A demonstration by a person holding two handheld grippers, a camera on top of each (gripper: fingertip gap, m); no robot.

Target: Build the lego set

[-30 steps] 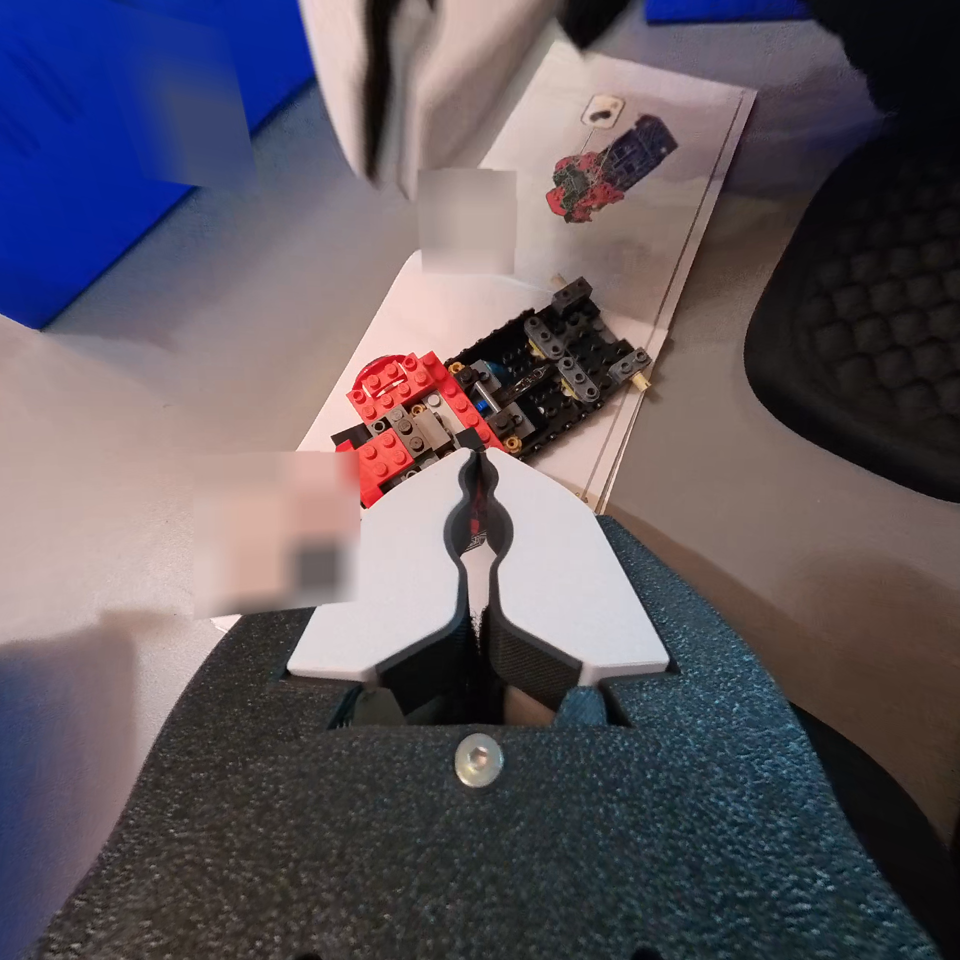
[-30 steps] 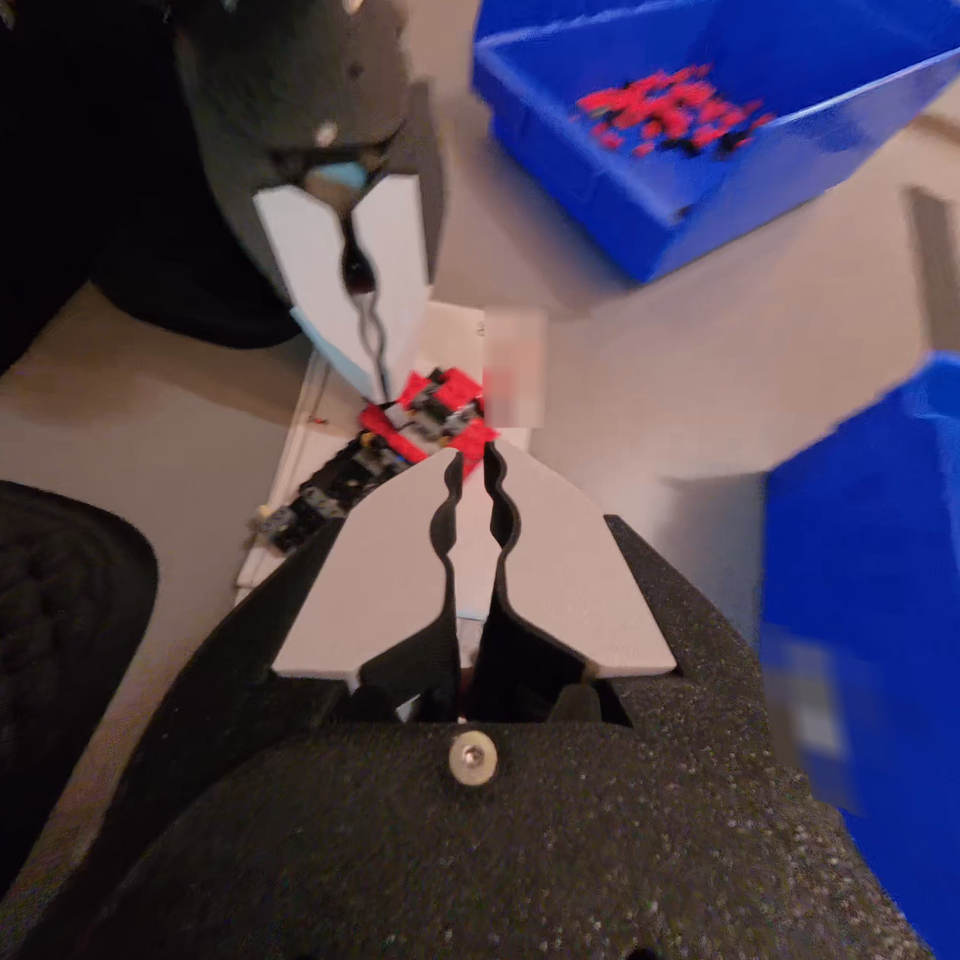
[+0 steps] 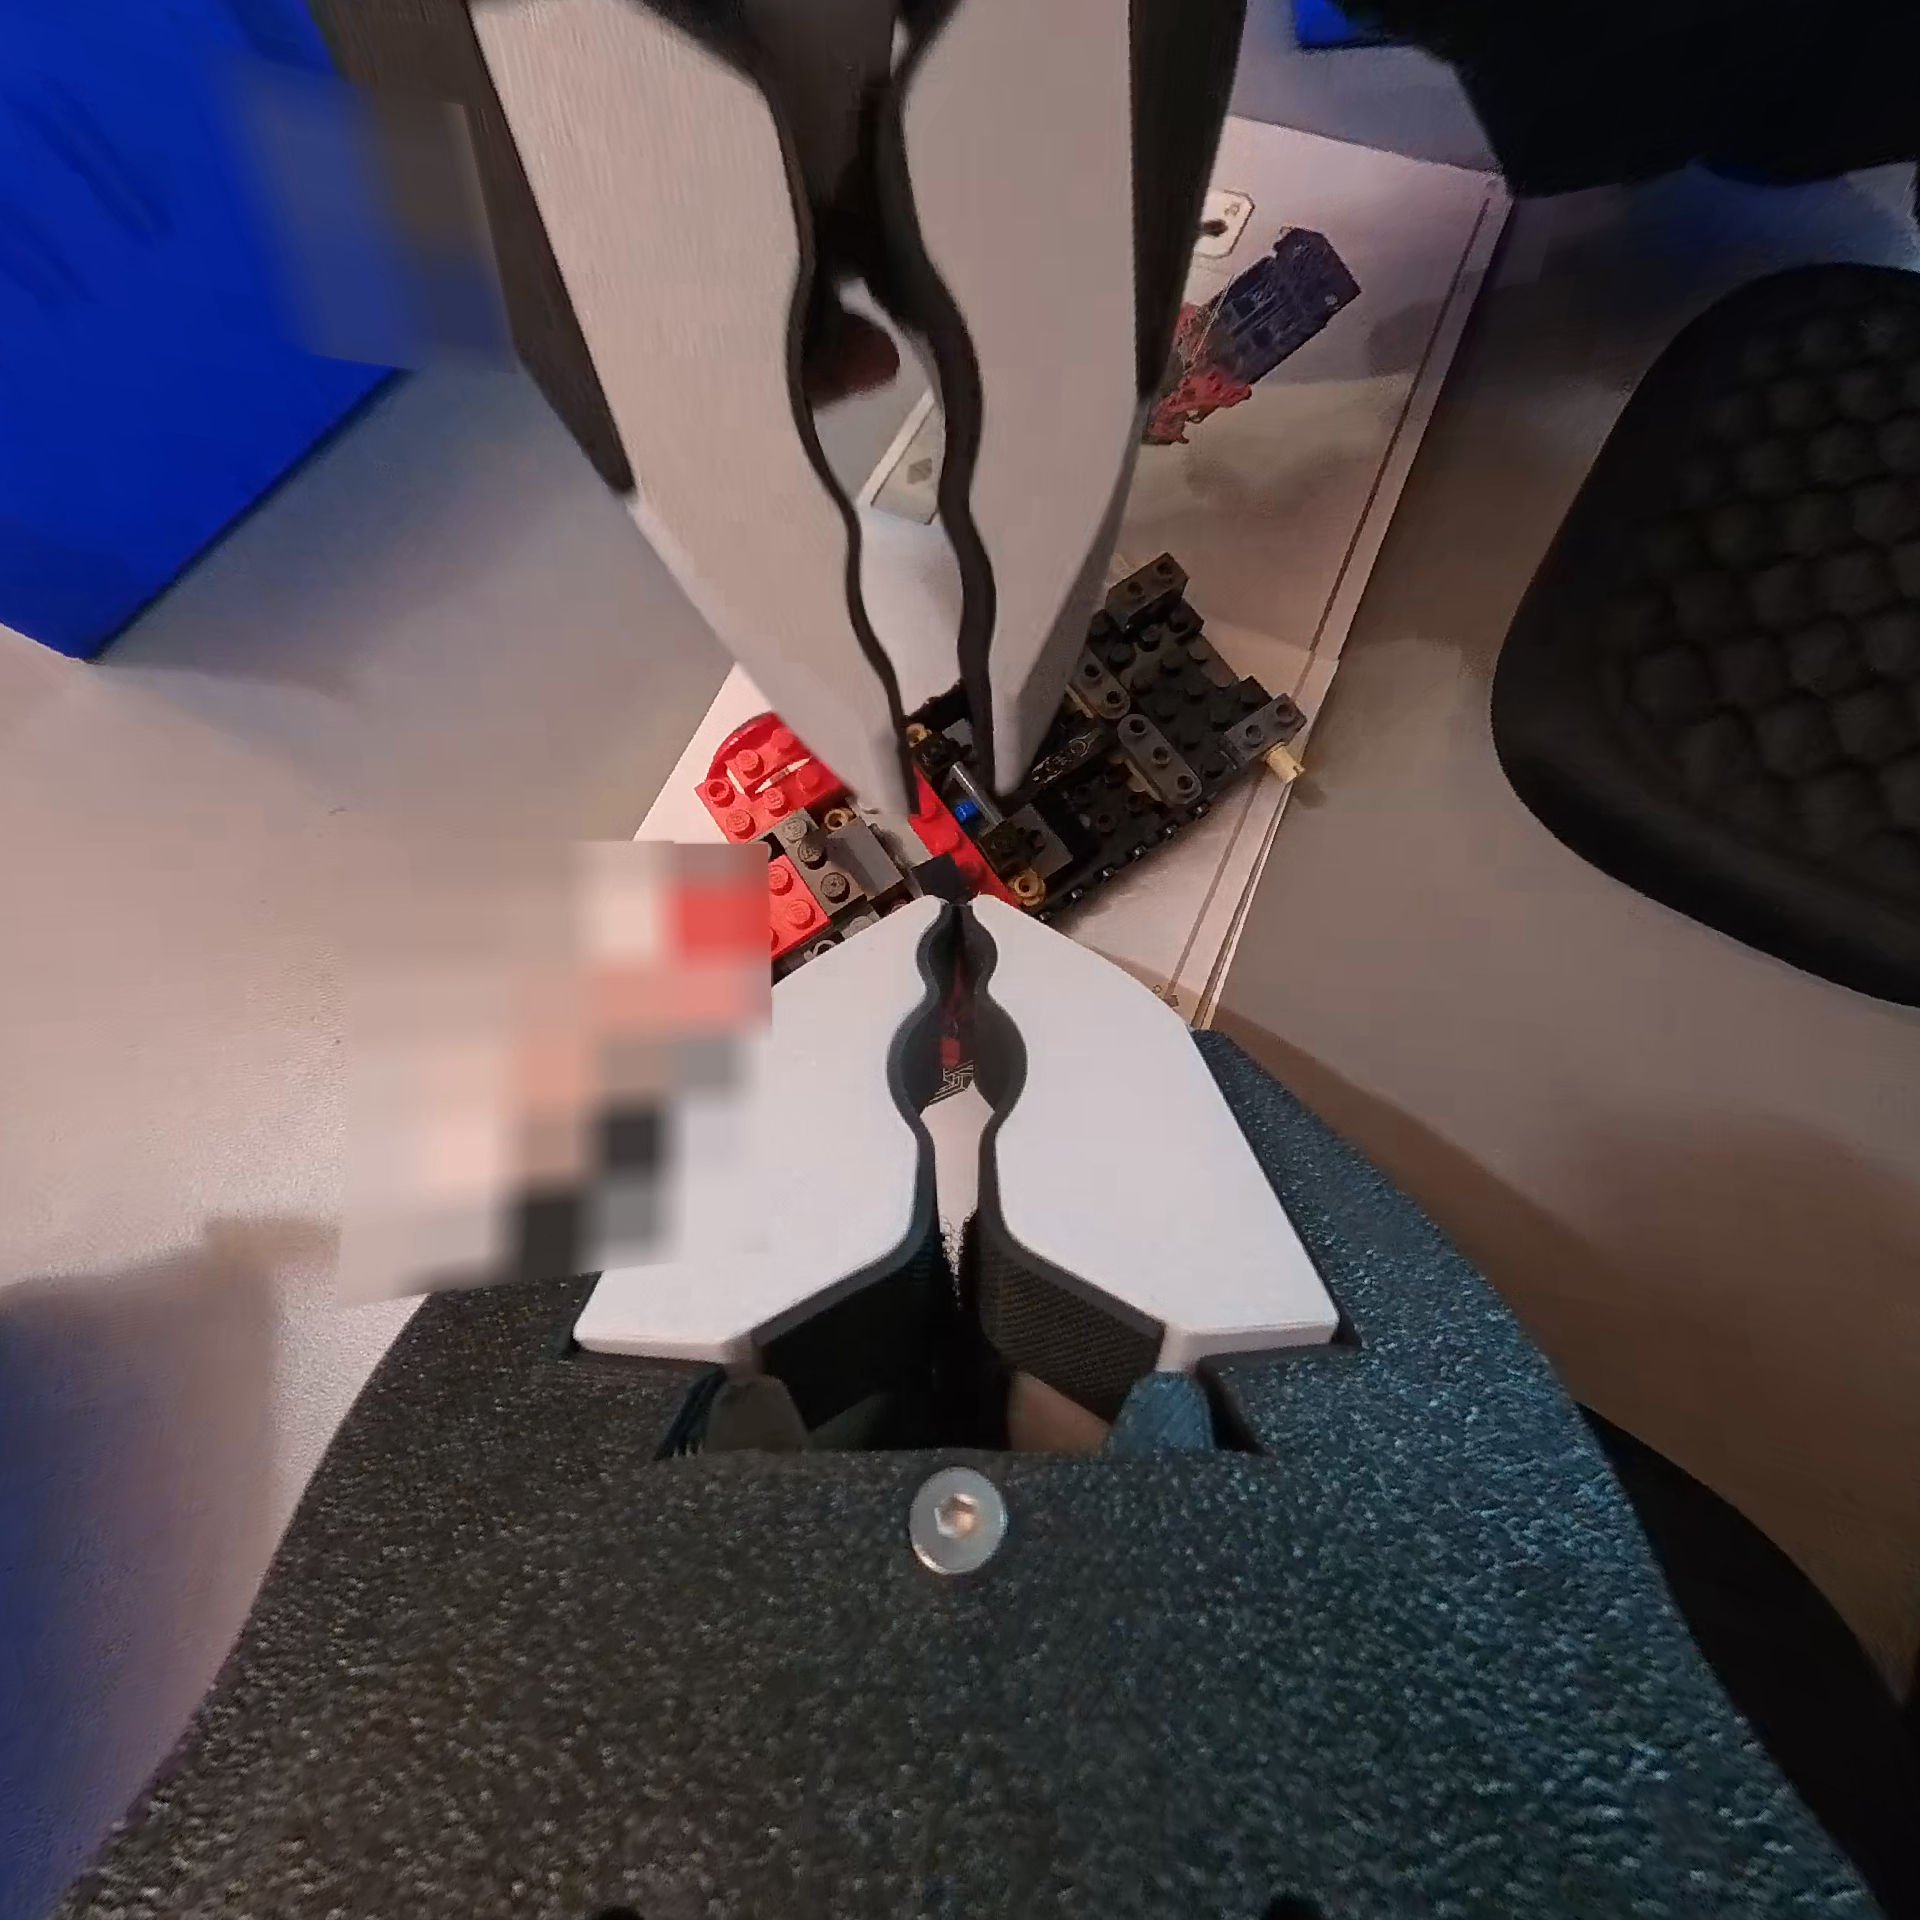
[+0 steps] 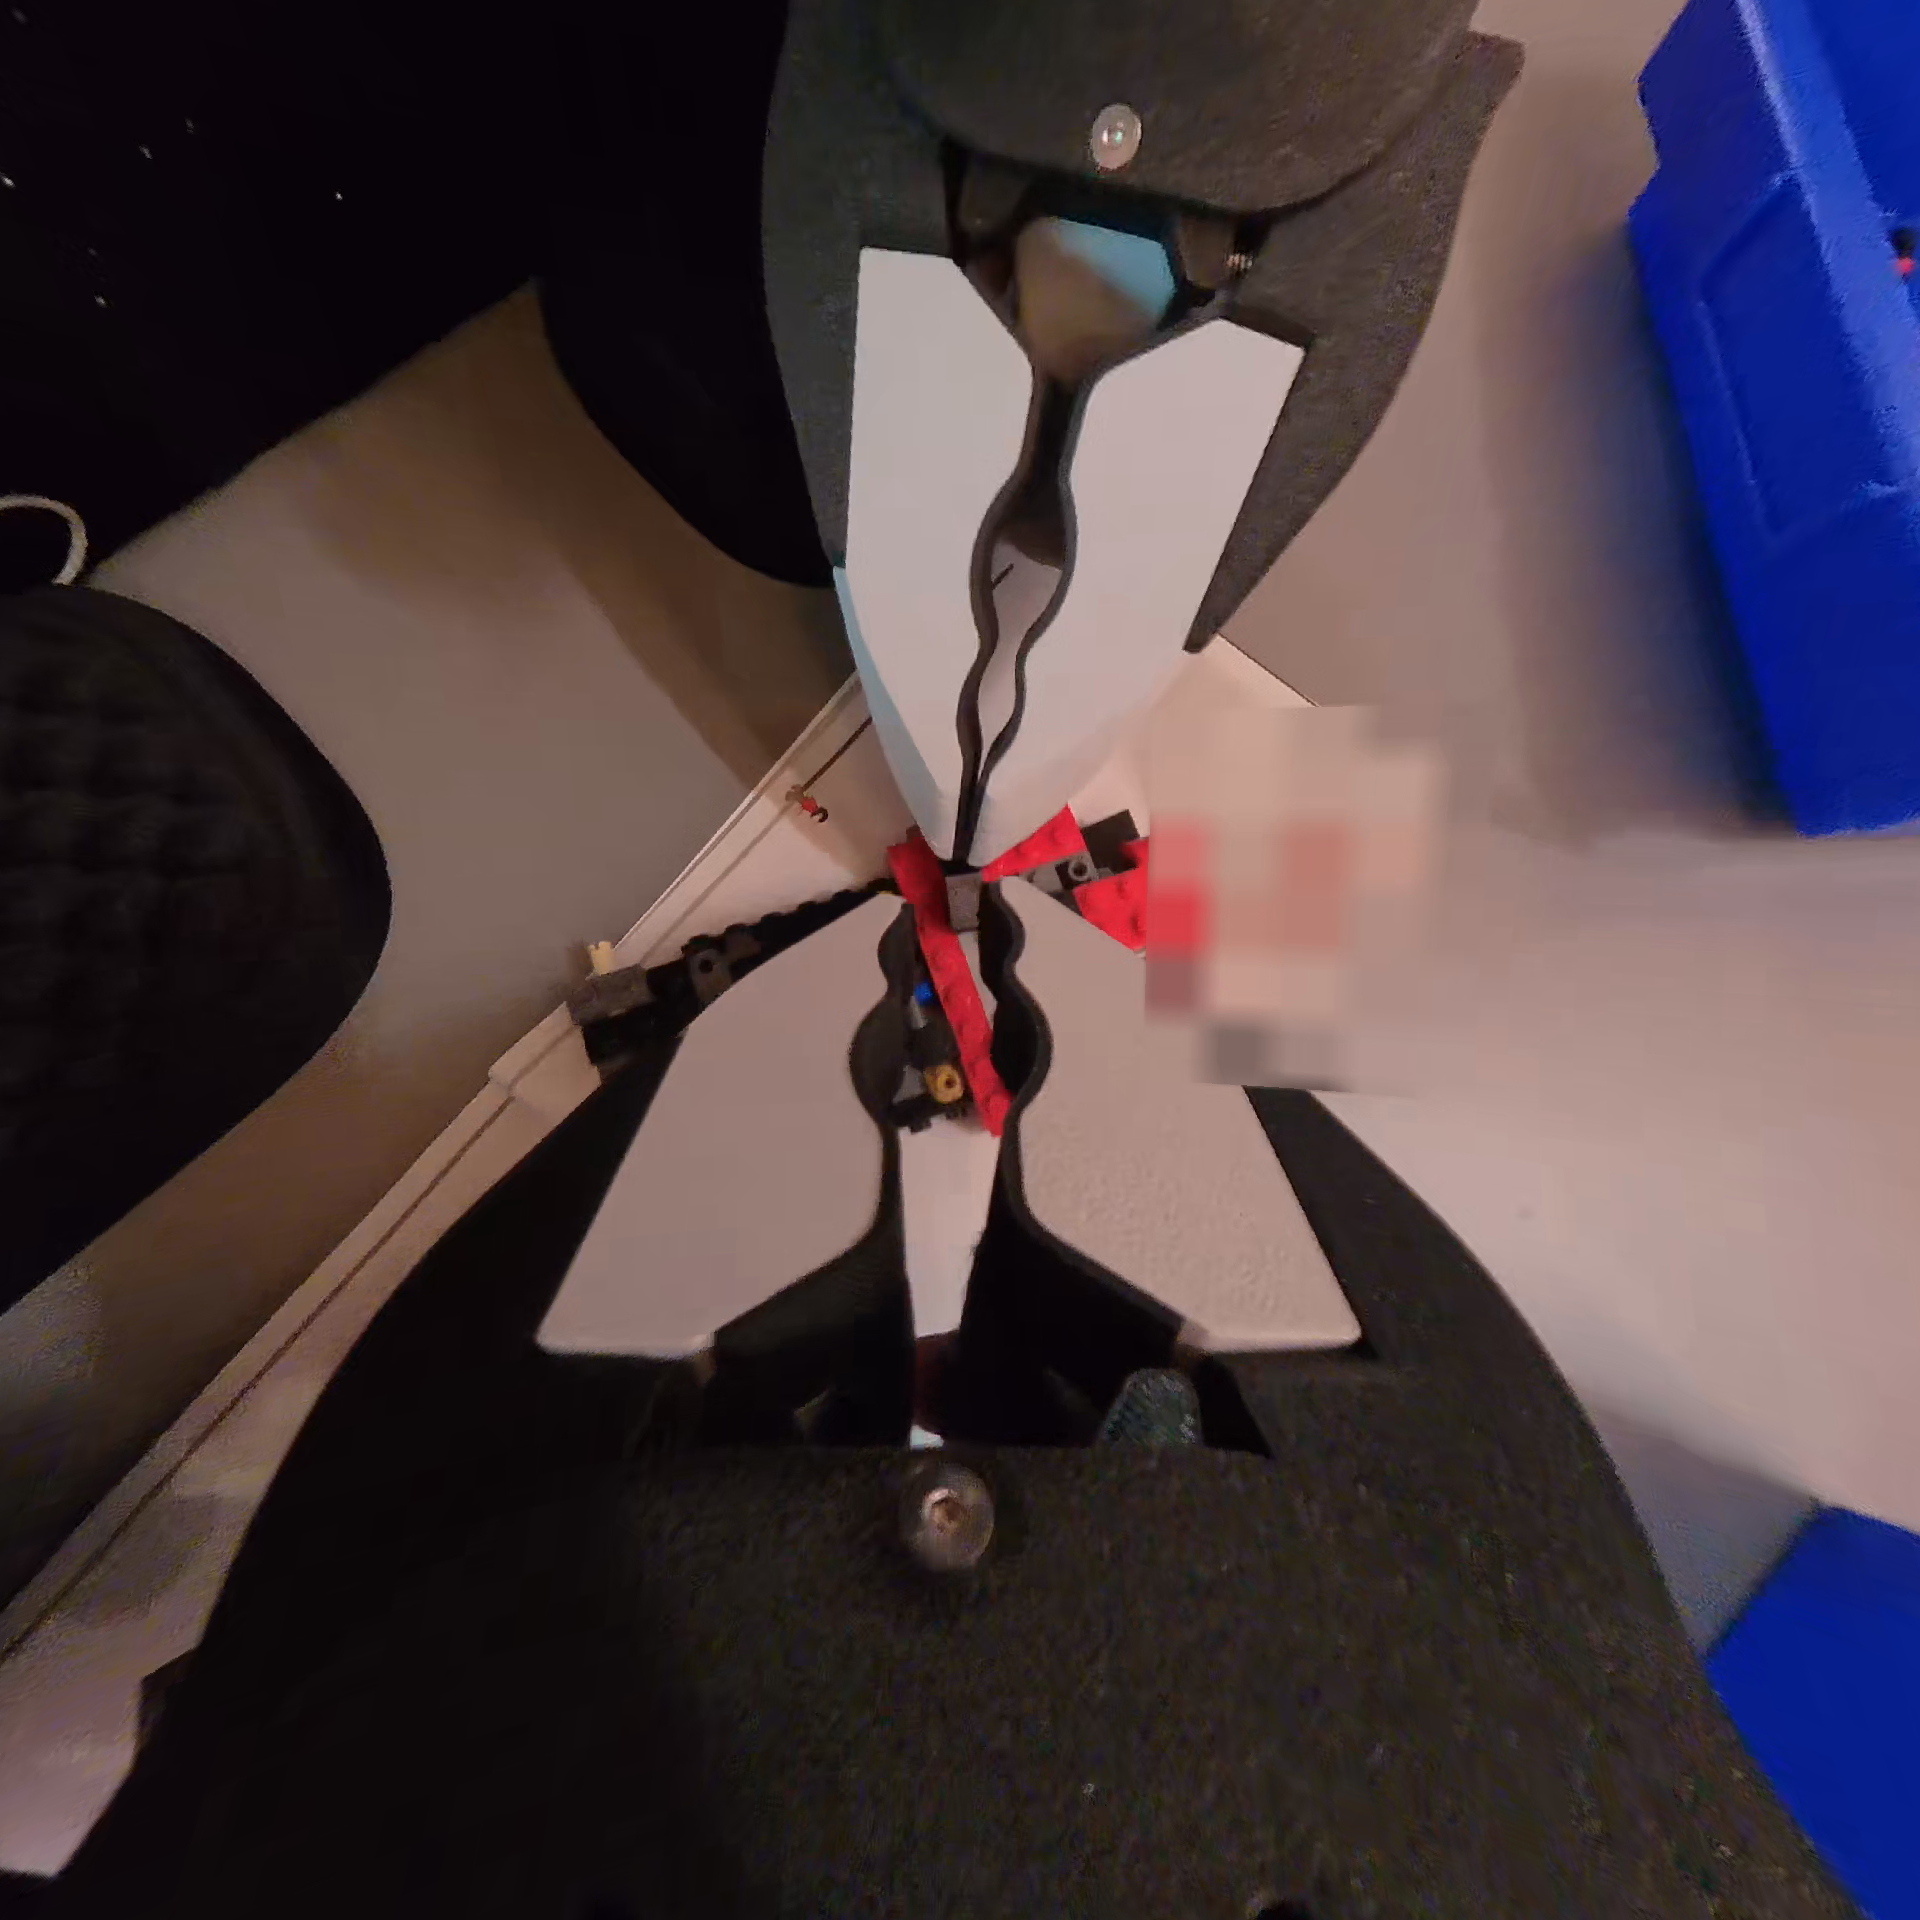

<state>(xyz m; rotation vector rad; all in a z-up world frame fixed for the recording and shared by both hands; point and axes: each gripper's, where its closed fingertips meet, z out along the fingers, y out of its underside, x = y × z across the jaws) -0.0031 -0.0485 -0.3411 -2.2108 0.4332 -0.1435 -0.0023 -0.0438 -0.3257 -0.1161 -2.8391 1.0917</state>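
Observation:
A partly built Lego car with a red front (image 3: 764,795) and a black chassis (image 3: 1164,717) lies on the instruction sheet (image 3: 1351,447). My left gripper (image 3: 954,906) is shut, and its tips touch a small black brick (image 3: 940,878) on the car's red plate. My right gripper (image 3: 951,800) comes down from above, slightly open, with its tips astride the car's middle. In the right wrist view the two grippers meet tip to tip: my right gripper (image 4: 958,912) from below and my left gripper (image 4: 968,854) from above, at the small brick (image 4: 964,899). The red plate (image 4: 961,1018) shows between the right fingers. Much of the car is hidden.
A blue bin (image 3: 156,312) stands at the far left of the left wrist view. Two blue bins (image 4: 1787,416) (image 4: 1829,1714) show on the right in the right wrist view. A black mesh seat (image 3: 1745,623) (image 4: 156,883) sits beside the sheet (image 4: 769,862). Only a small space, under 4 cm, lies between the two pairs of fingers. The black mesh seat (image 3: 1745,623) is about 15 cm from both grippers' fingertips. Look for it in the right wrist view (image 4: 88,955) too.
My right gripper has come down from above and away to the car, and its tips now meet the left gripper's. The left gripper has stayed shut at the car's front.

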